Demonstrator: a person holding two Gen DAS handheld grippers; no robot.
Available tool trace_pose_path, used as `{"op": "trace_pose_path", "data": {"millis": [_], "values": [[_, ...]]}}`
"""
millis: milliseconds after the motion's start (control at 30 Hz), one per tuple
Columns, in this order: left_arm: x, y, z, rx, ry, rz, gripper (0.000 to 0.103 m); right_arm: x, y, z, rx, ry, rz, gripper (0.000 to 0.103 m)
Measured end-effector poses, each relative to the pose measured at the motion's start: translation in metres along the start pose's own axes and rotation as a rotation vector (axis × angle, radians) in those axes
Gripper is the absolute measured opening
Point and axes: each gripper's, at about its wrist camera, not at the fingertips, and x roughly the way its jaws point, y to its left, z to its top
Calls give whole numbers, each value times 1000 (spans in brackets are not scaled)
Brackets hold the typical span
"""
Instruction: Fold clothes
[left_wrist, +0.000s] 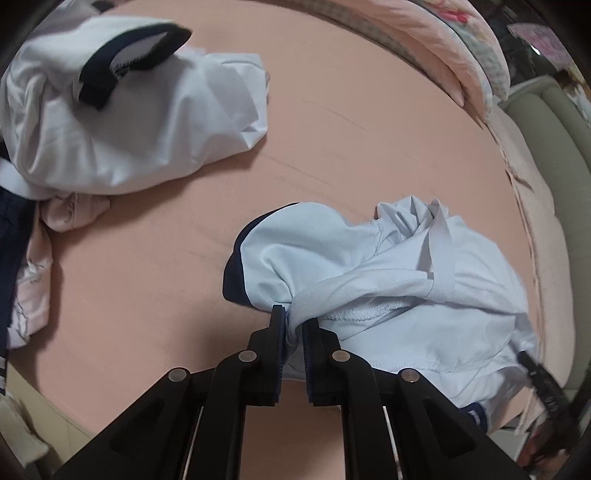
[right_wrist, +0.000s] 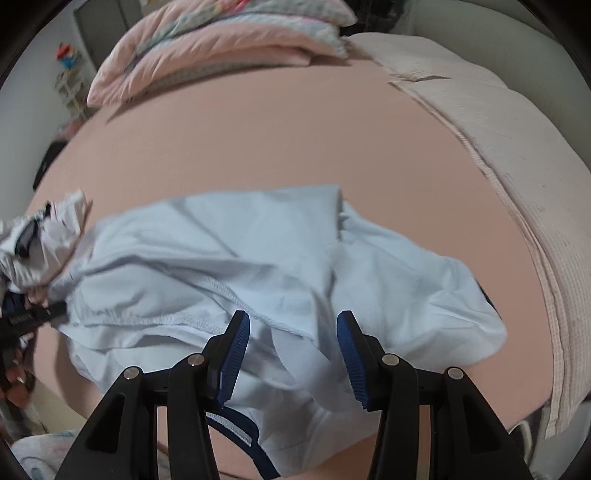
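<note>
A crumpled light blue shirt with navy trim (left_wrist: 388, 280) lies on the pink bed sheet (left_wrist: 332, 129). My left gripper (left_wrist: 293, 321) is shut on a bunched edge of this shirt. In the right wrist view the same shirt (right_wrist: 221, 258) spreads across the sheet (right_wrist: 277, 140). My right gripper (right_wrist: 293, 321) is open just above the shirt, with cloth showing between its blue pads (right_wrist: 236, 354). The left gripper's black tip (right_wrist: 40, 314) shows at the shirt's left edge. The right gripper's finger (left_wrist: 543, 380) shows at the shirt's right edge.
A white garment with a navy collar (left_wrist: 129, 110) lies bunched at the far left, with pink and navy clothes (left_wrist: 33, 258) beside it. Folded pink quilts (right_wrist: 221, 48) are stacked at the bed's far end. A pale blanket (right_wrist: 517, 166) runs along the right side.
</note>
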Motion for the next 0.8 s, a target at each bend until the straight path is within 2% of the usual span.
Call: {"op": "trace_pose_path", "data": {"millis": [200,233,267,367,500,533,667,800], "values": [[5,0,3,-11,30,-11,17,16,6,4,-22,25,-43,48],[4,-1,3,-9,21,-6,17,15,6,4,-20,15,-58,41],[3,-2,3,-8,12,0,17,13,7,3,-19,2,-76,27],[1,-5,2,-3,-13,16,17,6,10,1,-33,-40,-145,11],[-2,-9,1,4,-47,38,13,7,21,-7,-174,-51,-355,7],[-2,-10,0,5,-56,44,12,6,20,-10,-183,-55,-378,7],[-14,-13,2,13,-106,44,12,2,11,-12,-147,-72,-405,7],[-22,-19,6,45,-121,72,12,-4,3,-7,-128,-110,-414,7]]}}
